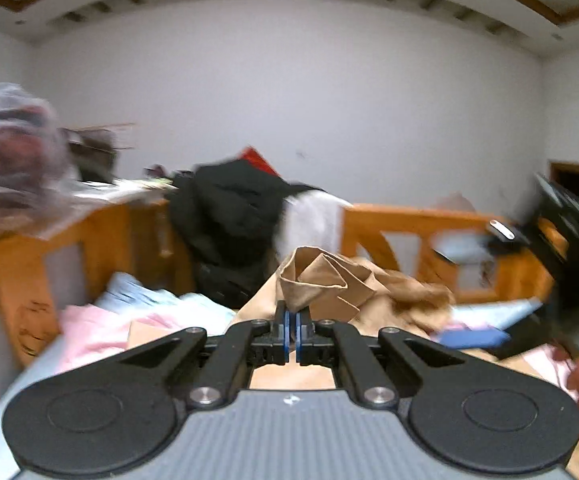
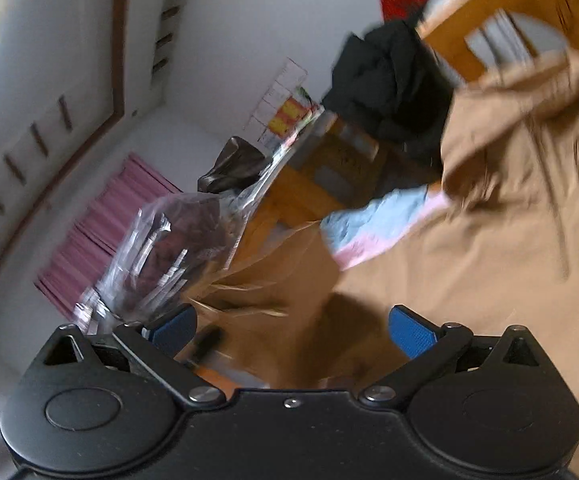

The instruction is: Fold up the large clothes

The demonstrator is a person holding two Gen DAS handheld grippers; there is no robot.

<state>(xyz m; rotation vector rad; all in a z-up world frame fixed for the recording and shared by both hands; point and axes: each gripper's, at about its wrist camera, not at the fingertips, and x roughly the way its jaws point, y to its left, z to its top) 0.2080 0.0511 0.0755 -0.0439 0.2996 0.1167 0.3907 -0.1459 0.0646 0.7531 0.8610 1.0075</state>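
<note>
Left gripper (image 1: pixel 292 330): jaws pressed together on a fold of the tan garment (image 1: pixel 329 284), which rises bunched just beyond the tips.
Right gripper (image 2: pixel 291 326): jaws spread wide, empty, tilted above the same cloth, which spreads ahead and to its right.
Risk: one pinch point only; a lift could slump the cloth into creases or drag the pink-and-blue bedding (image 2: pixel 373 224).
Beyond: black jacket (image 1: pixel 229 216) on wooden rail (image 1: pixel 409 220).

Motion blur smears the tan garment (image 2: pixel 509 184) and the plastic-wrapped bundle (image 1: pixel 9 152), cut off at the edge.
</note>
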